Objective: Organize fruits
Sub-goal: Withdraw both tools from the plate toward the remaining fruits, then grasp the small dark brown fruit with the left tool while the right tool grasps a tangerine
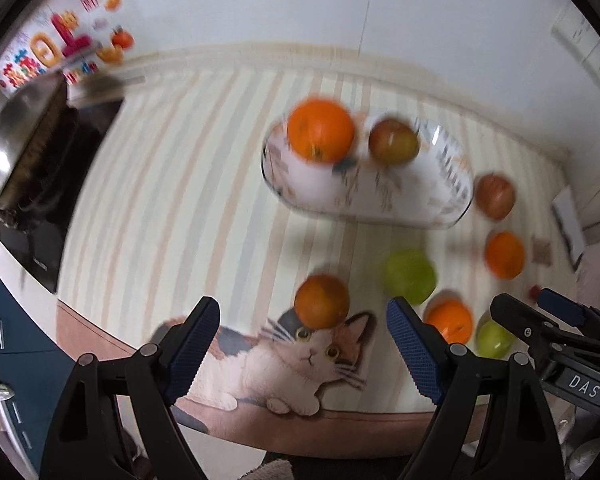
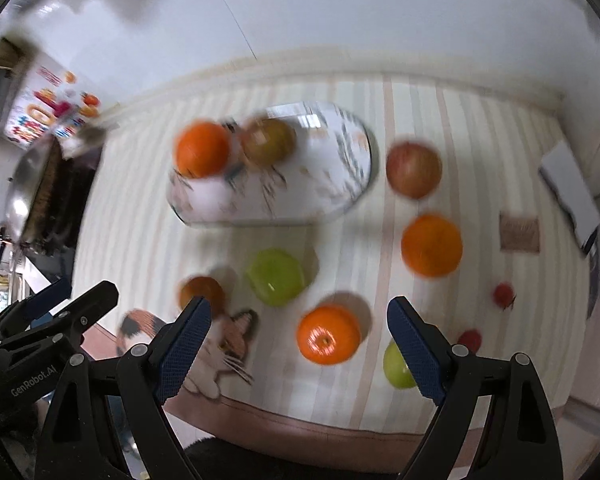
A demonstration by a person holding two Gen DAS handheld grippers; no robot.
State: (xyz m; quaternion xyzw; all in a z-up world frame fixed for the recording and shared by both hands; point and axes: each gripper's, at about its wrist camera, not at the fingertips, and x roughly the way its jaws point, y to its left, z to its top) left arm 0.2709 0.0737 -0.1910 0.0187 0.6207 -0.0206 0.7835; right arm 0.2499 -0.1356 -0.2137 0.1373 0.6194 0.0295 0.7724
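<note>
An oval white plate (image 1: 384, 196) (image 2: 320, 188) holds an orange (image 1: 320, 129) (image 2: 202, 149) and a red-green apple (image 1: 393, 141) (image 2: 268, 141). Loose on the striped cloth lie a red apple (image 1: 496, 196) (image 2: 414, 169), oranges (image 1: 504, 254) (image 2: 431, 245) (image 1: 449, 320) (image 2: 328, 334) (image 1: 321, 300) (image 2: 202, 290) and green apples (image 1: 410, 276) (image 2: 276, 276) (image 1: 494, 338) (image 2: 396, 366). My left gripper (image 1: 304, 344) is open above the near orange. My right gripper (image 2: 300, 344) is open above the front orange. Both are empty.
The cloth has a cat print (image 1: 300, 360) at the front edge. A metal pot and black stove (image 1: 28, 168) stand at the left. Two small red fruits (image 2: 504, 294) (image 2: 470, 340) and a brown square (image 2: 519, 232) lie at the right. A white wall (image 1: 300, 0) runs behind.
</note>
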